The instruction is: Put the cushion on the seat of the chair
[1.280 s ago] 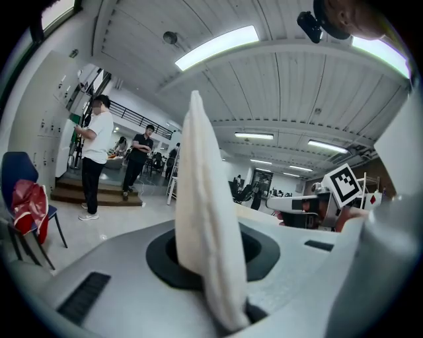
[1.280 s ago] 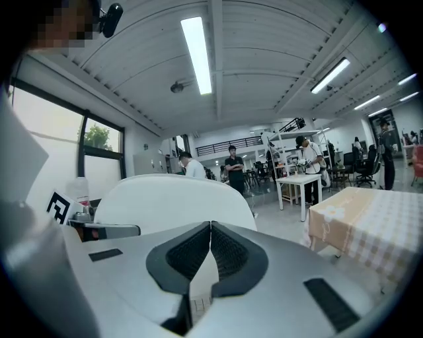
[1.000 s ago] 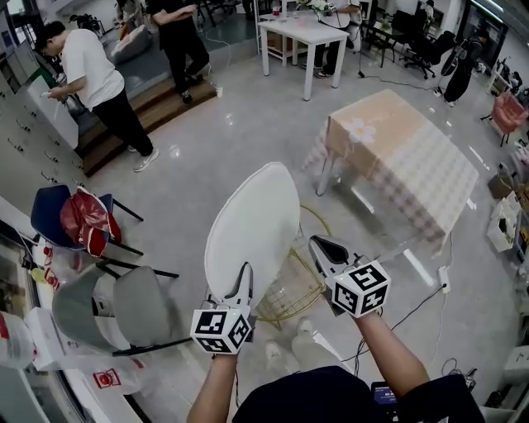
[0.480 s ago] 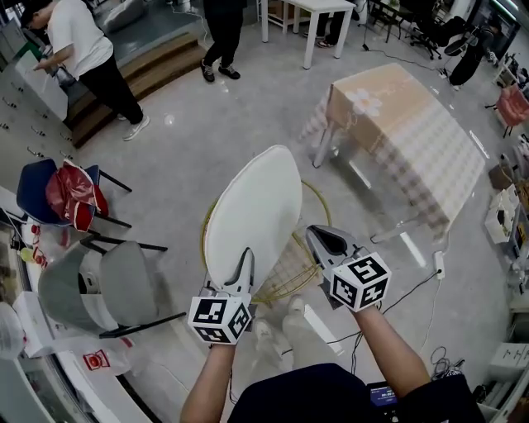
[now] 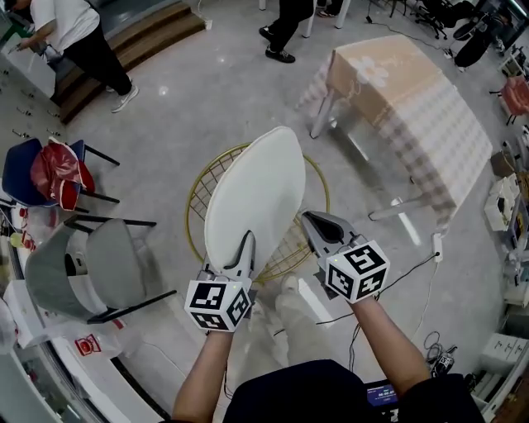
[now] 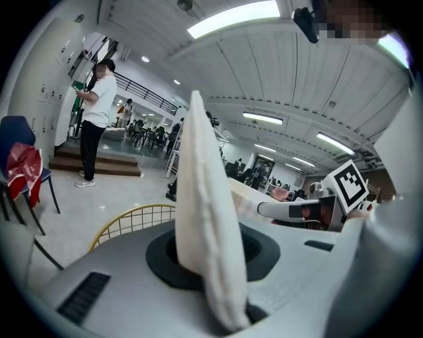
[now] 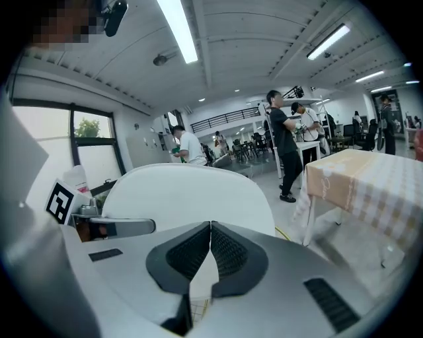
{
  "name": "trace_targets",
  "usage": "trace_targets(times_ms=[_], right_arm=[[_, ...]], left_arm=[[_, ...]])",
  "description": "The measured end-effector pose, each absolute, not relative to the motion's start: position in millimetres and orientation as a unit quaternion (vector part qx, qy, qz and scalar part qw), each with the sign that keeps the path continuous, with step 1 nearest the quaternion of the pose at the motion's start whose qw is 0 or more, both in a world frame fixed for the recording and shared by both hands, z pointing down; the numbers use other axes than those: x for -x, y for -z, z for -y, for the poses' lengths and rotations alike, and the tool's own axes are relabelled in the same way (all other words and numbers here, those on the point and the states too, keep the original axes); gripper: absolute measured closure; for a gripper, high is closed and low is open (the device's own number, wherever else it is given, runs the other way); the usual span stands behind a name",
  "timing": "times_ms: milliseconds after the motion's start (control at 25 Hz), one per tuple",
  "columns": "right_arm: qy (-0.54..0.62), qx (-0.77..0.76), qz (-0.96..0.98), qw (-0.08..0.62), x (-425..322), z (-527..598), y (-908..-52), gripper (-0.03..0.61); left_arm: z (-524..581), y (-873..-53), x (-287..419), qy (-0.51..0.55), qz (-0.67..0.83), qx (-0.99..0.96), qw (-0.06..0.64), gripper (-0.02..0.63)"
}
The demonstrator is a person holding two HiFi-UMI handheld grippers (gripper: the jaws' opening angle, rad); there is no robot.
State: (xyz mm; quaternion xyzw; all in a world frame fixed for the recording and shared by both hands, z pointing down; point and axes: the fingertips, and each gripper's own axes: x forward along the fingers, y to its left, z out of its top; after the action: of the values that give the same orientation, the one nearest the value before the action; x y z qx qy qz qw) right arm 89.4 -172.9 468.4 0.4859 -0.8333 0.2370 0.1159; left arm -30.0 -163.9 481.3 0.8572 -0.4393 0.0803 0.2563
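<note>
Left gripper (image 5: 245, 249) on cushion (image 5: 253, 192), over chair (image 5: 197, 178)

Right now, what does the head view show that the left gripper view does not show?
Only the head view: the cushion's broad oval face and the marker cube of the left gripper. Only the left gripper view: the ceiling lights, and the cushion edge-on, clamped between the left jaws. Both: the cushion, the gold wire chair below it, the right gripper, the blue chair.
</note>
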Motion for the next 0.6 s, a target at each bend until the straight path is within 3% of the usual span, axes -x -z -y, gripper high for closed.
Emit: trace_targets(times_ms=[600], right_arm=[[-0.276, -0.496, 0.810, 0.148, -109.1, 174.2, -546.1, 0.557]], left_arm=[[163.3, -563.6, 2.2, -0.097, 0.431, -0.842, 0.310, 0.548]])
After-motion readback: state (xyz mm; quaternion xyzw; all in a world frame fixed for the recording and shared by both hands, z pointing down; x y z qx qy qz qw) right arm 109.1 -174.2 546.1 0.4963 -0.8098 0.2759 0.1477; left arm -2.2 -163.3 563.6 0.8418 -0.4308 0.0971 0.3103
